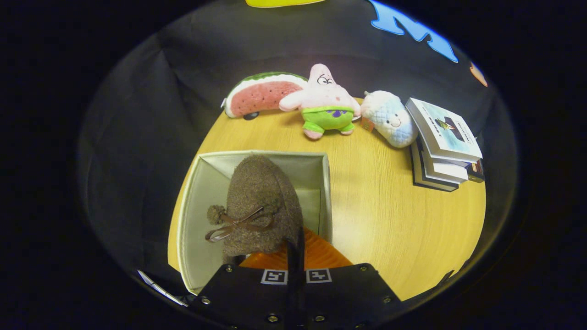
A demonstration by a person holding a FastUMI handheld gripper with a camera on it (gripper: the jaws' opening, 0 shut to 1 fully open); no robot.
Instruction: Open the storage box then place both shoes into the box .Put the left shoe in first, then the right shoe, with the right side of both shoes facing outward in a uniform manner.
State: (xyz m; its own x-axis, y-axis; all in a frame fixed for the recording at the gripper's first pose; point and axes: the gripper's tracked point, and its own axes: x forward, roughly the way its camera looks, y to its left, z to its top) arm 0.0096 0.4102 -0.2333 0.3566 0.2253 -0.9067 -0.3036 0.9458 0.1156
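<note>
Shoe (259,206) clamped in claw (296,252), over open storage box (192,220), wooden table (390,220)

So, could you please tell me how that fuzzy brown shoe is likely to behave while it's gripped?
The fuzzy brown shoe, pinched by the gripper over the open storage box, looks plush, so probably light and squashy. Its upper may sag. The bow could snag.

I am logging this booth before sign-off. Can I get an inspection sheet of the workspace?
Surface: wooden table, bare ahead of the box.
Job's things: open box; fuzzy brown shoe with a bow held over it.
Clutter: watermelon plush, pink star plush, pale blue plush, book stack along the far edge.
Grippers: gripper, jaws closed on the shoe.
Cables: nothing seen.
Surroundings: black cloth wall.
</note>
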